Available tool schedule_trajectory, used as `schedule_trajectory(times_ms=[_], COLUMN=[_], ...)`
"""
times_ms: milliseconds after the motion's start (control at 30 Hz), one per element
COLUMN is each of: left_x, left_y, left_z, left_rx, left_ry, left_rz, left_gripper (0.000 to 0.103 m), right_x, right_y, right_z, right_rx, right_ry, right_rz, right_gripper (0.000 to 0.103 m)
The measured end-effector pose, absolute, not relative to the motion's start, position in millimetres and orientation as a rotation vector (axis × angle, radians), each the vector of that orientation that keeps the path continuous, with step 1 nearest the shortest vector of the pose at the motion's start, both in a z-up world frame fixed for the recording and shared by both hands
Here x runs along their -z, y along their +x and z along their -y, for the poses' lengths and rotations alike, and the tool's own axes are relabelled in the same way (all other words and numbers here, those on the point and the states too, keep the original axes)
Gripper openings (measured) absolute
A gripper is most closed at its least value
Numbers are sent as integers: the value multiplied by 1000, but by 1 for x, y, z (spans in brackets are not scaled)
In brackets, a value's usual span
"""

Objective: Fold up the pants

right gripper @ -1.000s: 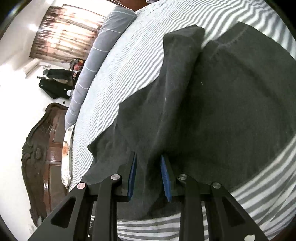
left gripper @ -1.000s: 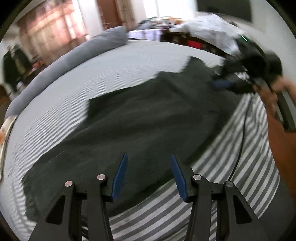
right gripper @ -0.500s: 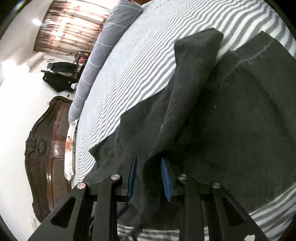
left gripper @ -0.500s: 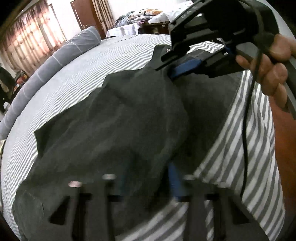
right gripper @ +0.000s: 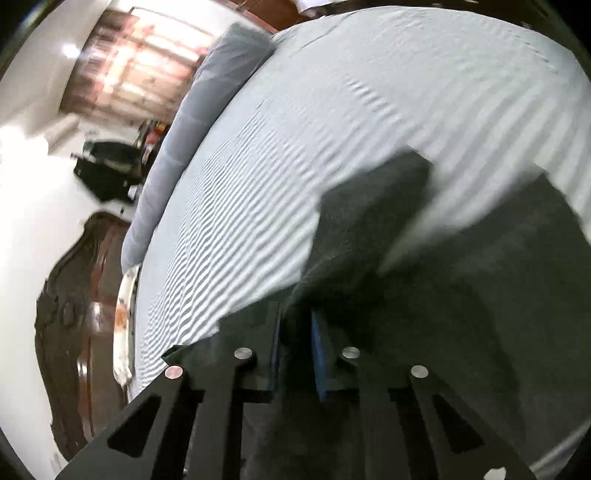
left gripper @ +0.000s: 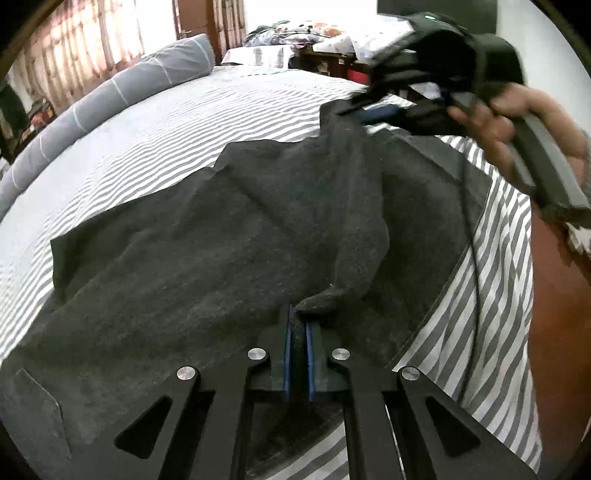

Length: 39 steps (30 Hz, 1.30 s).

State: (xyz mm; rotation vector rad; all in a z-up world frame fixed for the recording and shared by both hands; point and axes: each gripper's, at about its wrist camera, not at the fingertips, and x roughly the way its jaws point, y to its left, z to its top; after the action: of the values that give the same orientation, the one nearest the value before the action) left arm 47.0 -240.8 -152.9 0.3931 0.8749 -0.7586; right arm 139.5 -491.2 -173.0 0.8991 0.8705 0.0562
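Dark grey pants (left gripper: 207, 251) lie spread on a grey-and-white striped bed (left gripper: 229, 110). My left gripper (left gripper: 297, 325) is shut on a pinched fold of the pants near their front edge. My right gripper (left gripper: 380, 112) shows at the upper right of the left wrist view, shut on the far end of the same raised fold and lifting it. In the right wrist view the right gripper (right gripper: 295, 325) holds dark cloth between its blue pads, and the pants (right gripper: 461, 295) hang below and to the right.
A long grey bolster (left gripper: 110, 96) lies along the bed's far side. A dark wooden headboard (right gripper: 74, 332) stands at the left of the right wrist view. Cluttered furniture (left gripper: 295, 33) is behind the bed. The person's hand (left gripper: 517, 122) holds the right gripper.
My left gripper went from open above the pants to shut on a fold. My right gripper has lifted its fold higher, away from the bed.
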Motion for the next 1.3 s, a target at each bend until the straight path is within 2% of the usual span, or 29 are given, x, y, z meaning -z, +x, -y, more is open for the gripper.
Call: schedule_trajectory(times_ms=[167,233,367,500,667,867,900,967,1000,1300], left_x=[150,152,155,160,162,163,163,163,163,153], left_y=[54,59,67,70,72,73,73,73,73,64], left_z=[226,224,219,215,213,212,211,212,212,223], left_rx=[745,739,734,735,731,733,733,731,730,720], left_ry=[303,282,248,226,216,216,215,218,219,275], left_rz=[-912,-925,-950,-955,-954,-959,-960,-961,-962,-947], left_gripper=[6,6,6,6,6,6,6,6,6,6], right_x=[165,168,155,151,178,206,208,209,210,138], right_y=[205,222,211,170,141,155,159,166,169,136], right_z=[446,431,433,476,527,538,539,541,542,535], right_rx=[-166,-195,-206,-94,66,100,104,117,129,186], right_ry=[816,806,779,789,840,912,922,936,943,813], right_rz=[-947,-1005,-947,-900,-948,-952,-941,-924,-924,-770], right_gripper=[18,33,33,33,33,32,29,10,6,3])
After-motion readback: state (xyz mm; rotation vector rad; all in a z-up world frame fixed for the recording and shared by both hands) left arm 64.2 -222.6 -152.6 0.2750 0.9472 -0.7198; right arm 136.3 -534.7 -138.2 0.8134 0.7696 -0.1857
